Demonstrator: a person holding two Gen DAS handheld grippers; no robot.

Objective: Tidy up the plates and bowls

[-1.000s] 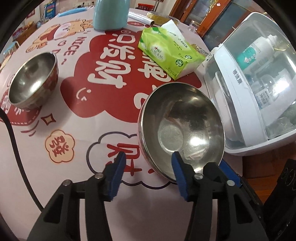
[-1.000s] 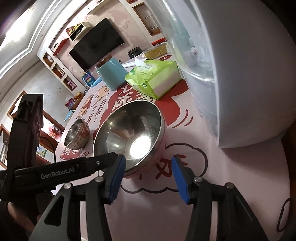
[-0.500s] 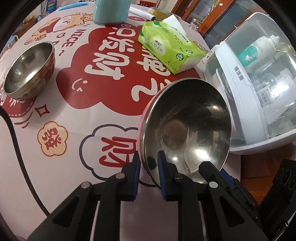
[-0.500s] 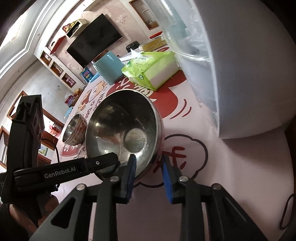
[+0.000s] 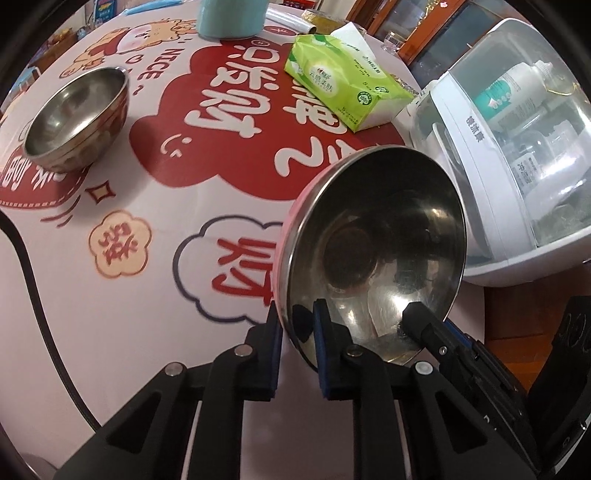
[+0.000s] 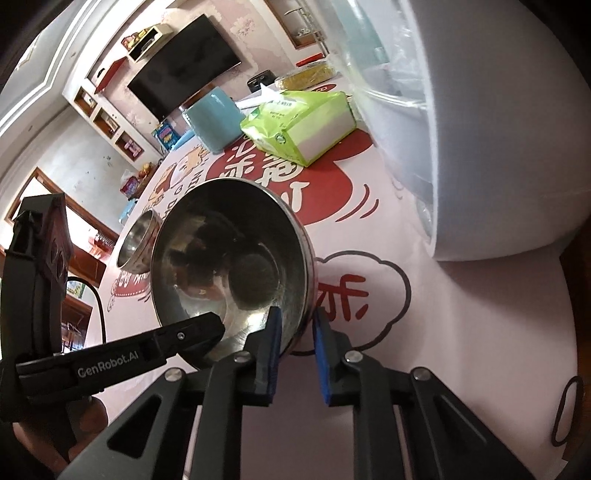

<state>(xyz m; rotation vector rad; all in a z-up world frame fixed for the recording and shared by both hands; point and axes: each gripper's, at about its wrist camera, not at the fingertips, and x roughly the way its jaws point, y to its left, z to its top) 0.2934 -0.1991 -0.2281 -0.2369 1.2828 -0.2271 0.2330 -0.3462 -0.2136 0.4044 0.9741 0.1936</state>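
Large steel bowl (image 5: 373, 254) sits right of centre in the left wrist view, tipped up on edge off the red-and-pink printed tablecloth (image 5: 147, 295), nothing inside it but reflections. Left gripper (image 5: 297, 345) at bottom centre pinches the bowl's near rim, one blue pad outside, one inside. Right gripper (image 6: 295, 341) at bottom centre of its own view has just been closing and also clamps the rim, with the wall between its pads; its finger shows at the bowl's lower right in the left view. Small steel bowl (image 5: 75, 120) upper left, upright on the cloth, empty, well apart from the big one. White dish cabinet (image 5: 517, 166) with clear cover on the right edge holds a white bottle (image 5: 517, 85) and blurry clear items. Green tissue pack (image 5: 343, 85) top centre, teal container (image 5: 231, 16) at the top edge.
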